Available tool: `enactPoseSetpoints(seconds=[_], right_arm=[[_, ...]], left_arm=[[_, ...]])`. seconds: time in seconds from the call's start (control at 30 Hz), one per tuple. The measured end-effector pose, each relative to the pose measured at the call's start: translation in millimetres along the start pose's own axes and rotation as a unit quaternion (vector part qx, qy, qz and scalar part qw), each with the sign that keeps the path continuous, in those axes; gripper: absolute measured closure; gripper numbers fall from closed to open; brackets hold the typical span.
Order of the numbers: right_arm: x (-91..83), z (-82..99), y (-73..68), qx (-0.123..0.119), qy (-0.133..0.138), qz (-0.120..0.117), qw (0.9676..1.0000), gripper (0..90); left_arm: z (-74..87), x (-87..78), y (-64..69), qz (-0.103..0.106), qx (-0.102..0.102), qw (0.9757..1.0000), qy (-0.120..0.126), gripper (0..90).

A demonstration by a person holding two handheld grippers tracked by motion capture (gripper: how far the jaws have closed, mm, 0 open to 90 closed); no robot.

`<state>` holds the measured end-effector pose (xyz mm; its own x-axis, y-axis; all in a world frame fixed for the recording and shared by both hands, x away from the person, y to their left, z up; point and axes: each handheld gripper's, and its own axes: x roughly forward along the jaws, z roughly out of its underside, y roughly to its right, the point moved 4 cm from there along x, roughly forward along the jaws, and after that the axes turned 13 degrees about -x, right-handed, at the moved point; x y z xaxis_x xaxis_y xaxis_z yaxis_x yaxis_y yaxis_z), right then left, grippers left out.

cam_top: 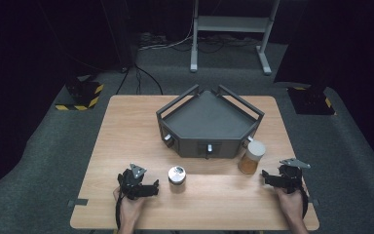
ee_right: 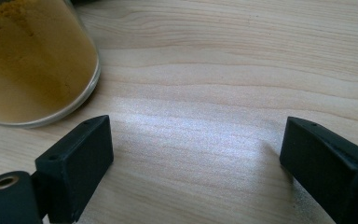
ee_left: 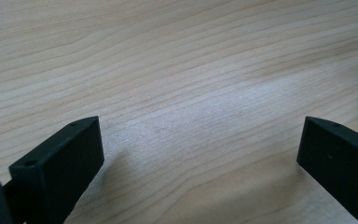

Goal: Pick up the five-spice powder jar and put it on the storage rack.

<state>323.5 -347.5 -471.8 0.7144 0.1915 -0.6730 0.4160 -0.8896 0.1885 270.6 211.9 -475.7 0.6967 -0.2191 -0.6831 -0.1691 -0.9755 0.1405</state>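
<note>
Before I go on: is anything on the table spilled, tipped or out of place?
Nothing stands out. The jar of yellow powder stands upright with its lid on, beside the dark tray. The small metal-lidded jar is upright too. No powder on the table. Both the left gripper and right gripper are open.

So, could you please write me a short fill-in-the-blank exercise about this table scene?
1. The jar of orange powder wears a ____ lid.
2. The small silver-lidded jar stands between the left gripper and the ____ gripper.
3. Both grippers' jaws are ____, with nothing between them.
4. The dark tray stands on a ____ table.

Missing words: white; right; open; wooden
</note>
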Motion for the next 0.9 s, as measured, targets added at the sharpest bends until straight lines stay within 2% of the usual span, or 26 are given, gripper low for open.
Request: enactPoseSetpoints(seconds=[0.17, 0.33, 0.6, 0.9], right_arm=[[0.0, 0.0, 0.0, 0.000, 0.000, 0.000, 1.0000, 9.6], [0.1, -0.1, -0.1, 0.000, 0.000, 0.000, 1.0000, 9.6], [0.3, -0.2, 0.2, 0.000, 0.000, 0.000, 1.0000, 9.3], [0.5, -0.6, -0.1, 0.002, -0.001, 0.000, 1.0000, 9.1]], left_arm=[[0.5, -8.4, -0.2, 0.020, 0.019, 0.9996, -0.006, 0.5], [2.1, -12.8, -1.7, 0.052, 0.031, 0.9980, -0.014, 0.5], [3.7, -11.8, 10.6, 0.095, 0.072, 0.9925, -0.025, 0.7], [1.6, -5.2, 24.5, 0.131, 0.086, 0.9874, -0.022, 1.2]])
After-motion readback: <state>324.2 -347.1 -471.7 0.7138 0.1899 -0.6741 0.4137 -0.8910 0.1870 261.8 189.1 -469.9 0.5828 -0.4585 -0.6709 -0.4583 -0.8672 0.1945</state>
